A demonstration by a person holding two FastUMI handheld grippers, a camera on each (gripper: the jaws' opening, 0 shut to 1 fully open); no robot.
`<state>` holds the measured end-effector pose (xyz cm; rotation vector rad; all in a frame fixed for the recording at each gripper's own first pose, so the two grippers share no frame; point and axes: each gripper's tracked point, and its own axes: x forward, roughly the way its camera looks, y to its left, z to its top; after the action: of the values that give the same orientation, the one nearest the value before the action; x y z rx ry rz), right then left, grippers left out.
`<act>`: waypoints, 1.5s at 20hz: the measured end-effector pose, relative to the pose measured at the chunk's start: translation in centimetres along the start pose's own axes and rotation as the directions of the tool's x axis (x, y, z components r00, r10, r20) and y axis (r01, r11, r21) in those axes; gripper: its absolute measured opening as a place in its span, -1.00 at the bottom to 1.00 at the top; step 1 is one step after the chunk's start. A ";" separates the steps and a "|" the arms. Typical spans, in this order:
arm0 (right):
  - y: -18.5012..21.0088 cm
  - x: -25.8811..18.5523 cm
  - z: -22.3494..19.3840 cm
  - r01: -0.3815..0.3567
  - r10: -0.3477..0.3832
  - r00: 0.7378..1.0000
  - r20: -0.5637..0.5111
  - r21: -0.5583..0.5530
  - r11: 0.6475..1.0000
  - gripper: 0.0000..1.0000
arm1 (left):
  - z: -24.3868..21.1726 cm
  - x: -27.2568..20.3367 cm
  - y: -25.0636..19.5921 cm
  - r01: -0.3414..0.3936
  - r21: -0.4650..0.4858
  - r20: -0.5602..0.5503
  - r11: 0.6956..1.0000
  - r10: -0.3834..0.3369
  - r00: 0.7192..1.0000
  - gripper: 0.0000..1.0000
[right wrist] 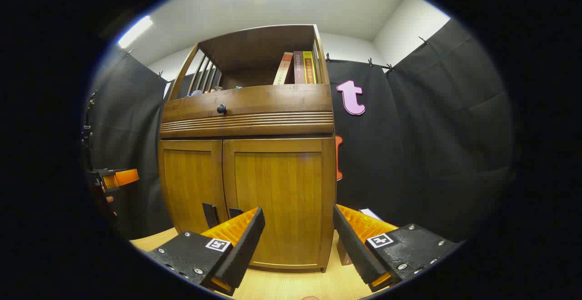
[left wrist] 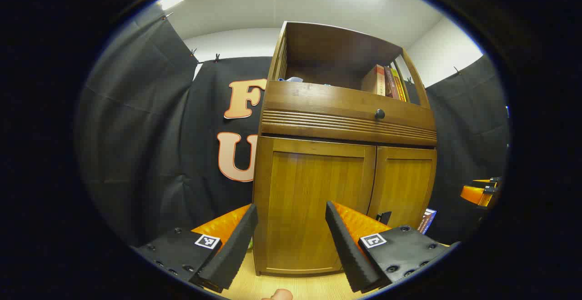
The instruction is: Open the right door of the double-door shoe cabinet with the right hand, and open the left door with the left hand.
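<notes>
Two doors [right wrist: 273, 200] shut; three books [right wrist: 298, 68], seemingly.

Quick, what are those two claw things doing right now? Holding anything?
Left gripper: open, holding nothing, facing the shut left door.
Right gripper: open, holding nothing, facing the shut right door.

My shoe cabinet [right wrist: 248, 154] is honey-brown wood with vertical grain on both doors, darker brown on its ribbed drawer [right wrist: 248, 109], which carries a black knob [right wrist: 221, 108]. Red, maroon and yellow books [left wrist: 386, 82] stand above; the floor [right wrist: 291, 284] is pale wood.
</notes>
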<state>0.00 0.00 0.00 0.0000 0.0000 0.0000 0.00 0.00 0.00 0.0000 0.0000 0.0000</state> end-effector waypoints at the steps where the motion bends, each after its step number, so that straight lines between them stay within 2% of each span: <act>1: -0.1 0.0 0.0 0.003 -0.003 1.000 -0.001 0.001 1.000 1.00 | 0.2 -0.1 0.1 -0.003 0.001 0.007 1.000 0.003 1.000 0.90; 6: -1.0 0.2 -0.4 0.022 -0.022 1.000 -0.007 0.005 1.000 1.00 | 0.7 -0.4 0.5 -0.001 -0.015 0.008 1.000 0.001 1.000 0.89; 7: -1.0 0.2 -0.4 0.022 -0.022 1.000 -0.005 0.007 1.000 1.00 | 0.7 -0.4 0.6 -0.003 -0.014 0.006 1.000 0.003 1.000 0.96; 8: -0.9 0.2 -0.3 0.021 -0.021 1.000 -0.004 0.010 1.000 1.00 | 0.6 -0.4 0.7 -0.005 -0.010 0.002 1.000 0.006 1.000 0.89; 11: -0.5 0.1 -0.5 0.011 -0.011 1.000 -0.002 0.005 1.000 1.00 | 0.4 -0.6 0.6 -0.003 -0.018 -0.002 1.000 0.003 1.000 0.90; 12: -0.5 0.1 -0.5 0.009 -0.009 1.000 -0.003 0.001 1.000 0.87 | 0.4 -0.6 0.6 -0.003 -0.019 -0.003 1.000 0.002 1.000 0.90; 13: -0.4 0.0 -0.6 0.007 -0.007 1.000 -0.004 -0.001 1.000 1.00 | 0.4 -0.5 0.7 -0.003 -0.019 -0.004 1.000 0.003 1.000 0.90; 27: -0.3 0.2 -0.8 0.004 -0.004 1.000 -0.017 -0.006 1.000 1.00 | 0.7 -0.9 0.6 -0.005 0.000 -0.001 1.000 0.005 1.000 0.92; 28: -0.3 0.2 -0.8 0.004 -0.005 1.000 -0.016 -0.007 1.000 0.87 | 0.8 -1.0 0.6 -0.007 0.003 0.002 1.000 0.007 1.000 0.93; 30: -0.2 0.2 -0.8 0.003 -0.003 1.000 -0.017 -0.006 1.000 0.87 | 1.0 -1.3 0.5 -0.008 0.009 0.004 1.000 0.008 1.000 0.96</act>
<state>0.16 -0.16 -0.83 -0.0057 0.0169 -0.0028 -1.25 0.54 1.01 0.0094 -0.0037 0.0085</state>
